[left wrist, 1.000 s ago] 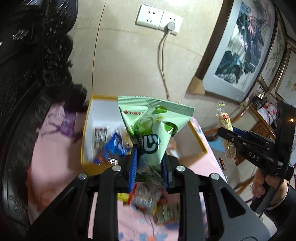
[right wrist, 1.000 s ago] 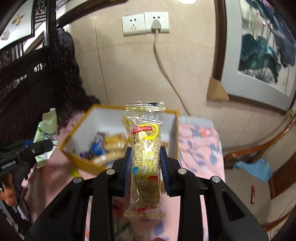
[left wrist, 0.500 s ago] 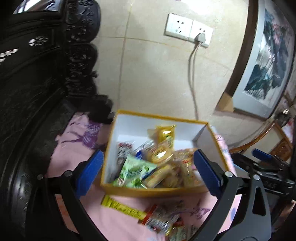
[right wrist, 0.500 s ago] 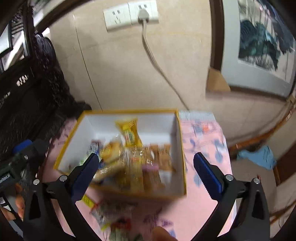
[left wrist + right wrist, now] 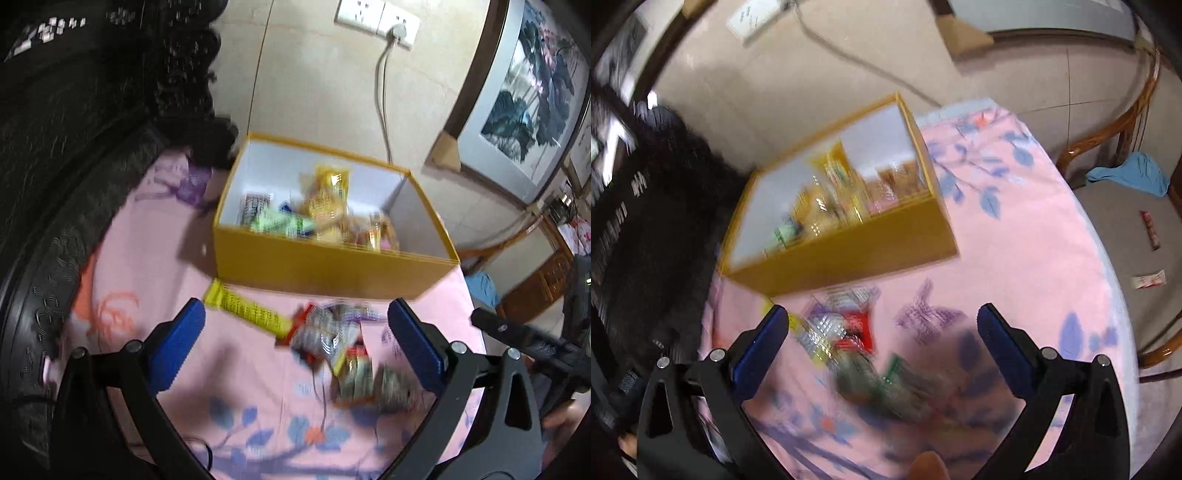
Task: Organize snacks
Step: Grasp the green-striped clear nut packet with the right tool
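A yellow box with white inner walls stands on the pink floral cloth and holds several snack packets, among them a green bag and a yellow packet. The box also shows in the right wrist view. A loose pile of snacks and a long yellow bar lie on the cloth in front of the box; the pile is blurred in the right wrist view. My left gripper is open and empty above the pile. My right gripper is open and empty above the same pile.
Dark carved wooden furniture stands on the left. A wall with a socket and cable is behind the box. A wooden chair with a blue cloth stands right of the table. Two wrappers lie on the floor.
Both grippers let go of their snacks, the green bag and the rice bar, into the box and opened wide. They then drew back and tilted down over the loose pile.
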Motion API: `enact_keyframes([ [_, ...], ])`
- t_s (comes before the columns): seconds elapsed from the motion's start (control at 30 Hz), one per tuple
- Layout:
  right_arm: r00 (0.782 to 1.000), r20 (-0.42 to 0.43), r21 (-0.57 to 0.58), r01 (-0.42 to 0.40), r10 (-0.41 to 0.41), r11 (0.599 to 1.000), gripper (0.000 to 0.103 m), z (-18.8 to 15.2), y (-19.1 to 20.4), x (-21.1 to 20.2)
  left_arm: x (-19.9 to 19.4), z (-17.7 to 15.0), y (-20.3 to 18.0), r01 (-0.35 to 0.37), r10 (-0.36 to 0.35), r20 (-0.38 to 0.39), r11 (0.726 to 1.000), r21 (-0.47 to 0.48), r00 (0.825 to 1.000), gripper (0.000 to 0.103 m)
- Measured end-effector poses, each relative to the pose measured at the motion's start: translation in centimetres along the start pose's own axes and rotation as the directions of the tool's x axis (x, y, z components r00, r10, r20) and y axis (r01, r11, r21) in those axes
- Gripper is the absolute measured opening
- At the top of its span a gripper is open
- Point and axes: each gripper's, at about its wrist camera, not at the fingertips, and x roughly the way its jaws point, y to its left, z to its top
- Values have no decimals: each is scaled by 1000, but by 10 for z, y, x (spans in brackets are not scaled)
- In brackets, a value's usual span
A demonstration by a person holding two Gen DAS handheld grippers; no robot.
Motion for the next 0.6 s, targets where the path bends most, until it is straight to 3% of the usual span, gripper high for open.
enact_keyframes([
  [0.03,997,-64,-22,40,-42,999,102,-7,-1,5,-2,-5,2,5,-5,-14,1000,-3,1000,101],
  [0.1,991,-127,-41,31,-36,999,102,-18,-6,12,-5,-11,3,-13,13,-21,1000,5,1000,101],
  [0.23,986,-164,-92,-4,-12,996,102,-41,-8,17,-9,-20,5,-45,46,-60,999,24,997,101],
  [0.37,990,-142,-236,-49,16,971,102,-57,5,18,-16,-27,11,-42,42,-65,999,6,997,101],
  [0.6,991,-98,-557,-130,91,820,102,-75,20,27,-20,-32,24,-51,49,-71,998,-31,996,101],
])
